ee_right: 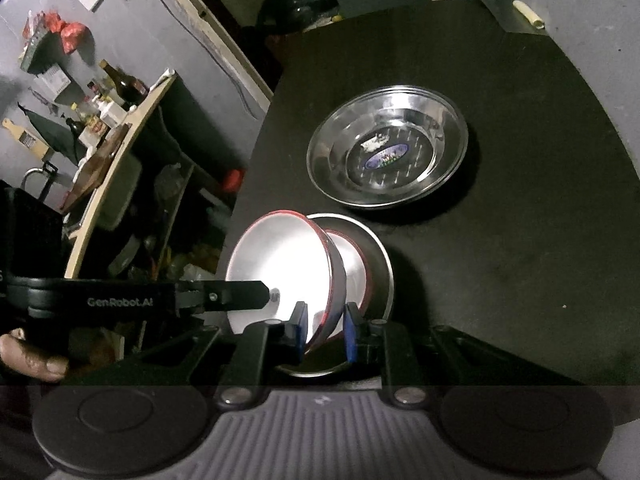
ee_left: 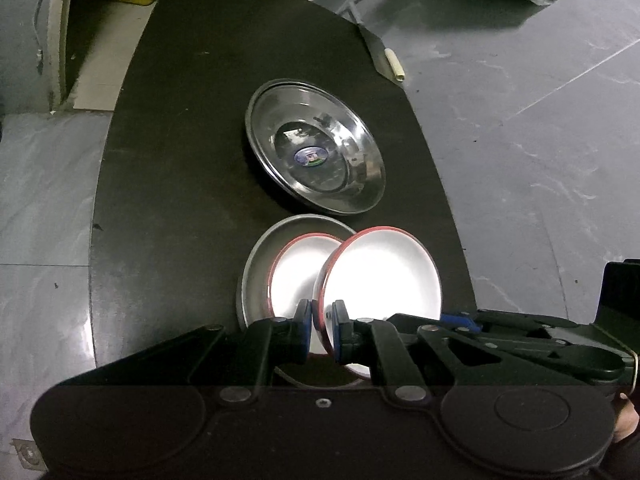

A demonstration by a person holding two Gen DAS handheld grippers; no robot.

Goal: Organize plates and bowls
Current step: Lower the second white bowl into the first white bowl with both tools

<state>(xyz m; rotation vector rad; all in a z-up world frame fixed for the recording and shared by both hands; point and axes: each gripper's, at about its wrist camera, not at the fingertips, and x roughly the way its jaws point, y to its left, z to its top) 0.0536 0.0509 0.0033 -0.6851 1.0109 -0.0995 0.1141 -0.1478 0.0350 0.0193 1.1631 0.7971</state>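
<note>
Left wrist view puts your left gripper (ee_left: 321, 322) low over the dark table (ee_left: 180, 168), its blue-padded fingers (ee_left: 303, 314) pinching the near rim of a tilted bowl (ee_left: 380, 276). That bowl is glossy white inside with a thin red rim and a shiny metal outer wall. It leans against a 2nd red-rimmed white bowl (ee_left: 298, 276), which sits inside a flat grey metal plate (ee_left: 256, 264) near the table's front edge. Farther back, apart from this group, lies a wide steel dish (ee_left: 316, 146) with a mirror finish and an oval blue sticker at its centre.

Right wrist view shows your right gripper (ee_right: 324, 330) with its fingers (ee_right: 350, 330) on either side of the same tilted bowl's (ee_right: 280, 264) wall, one inside and one outside; whether they press it you cannot tell.
</note>
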